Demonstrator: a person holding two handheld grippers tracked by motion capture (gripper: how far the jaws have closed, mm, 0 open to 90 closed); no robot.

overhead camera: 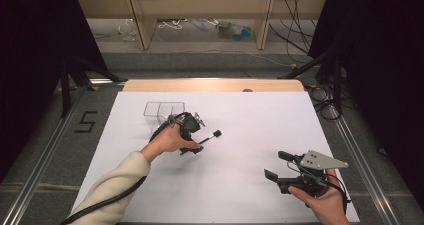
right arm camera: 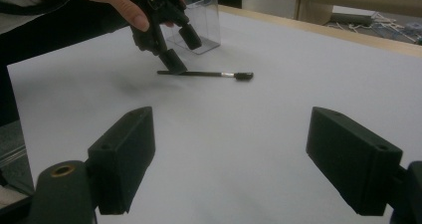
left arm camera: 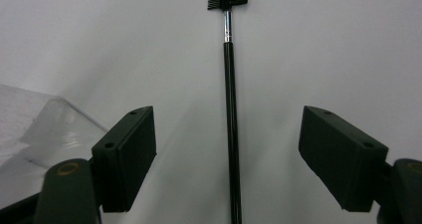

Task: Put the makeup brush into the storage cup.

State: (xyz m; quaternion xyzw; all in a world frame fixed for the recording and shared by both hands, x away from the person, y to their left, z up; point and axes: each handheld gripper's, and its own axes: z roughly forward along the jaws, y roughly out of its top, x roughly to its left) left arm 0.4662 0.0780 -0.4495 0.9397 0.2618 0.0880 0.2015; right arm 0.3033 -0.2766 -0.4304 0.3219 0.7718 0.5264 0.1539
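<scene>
My left hand-held gripper (left arm camera: 229, 149) is spread wide over the brush (left arm camera: 229, 114), which lies flat on the white surface (overhead camera: 250, 130) between its jaws, untouched, bristles pointing away. My right hand-held gripper (right arm camera: 249, 164) is spread too, well apart.

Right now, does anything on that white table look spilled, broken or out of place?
Nothing stands out. A thin black brush lies flat on the white table, lined up between the open jaws of the left gripper. The clear box stands upright behind it. The right gripper is open, off to the side.
</scene>
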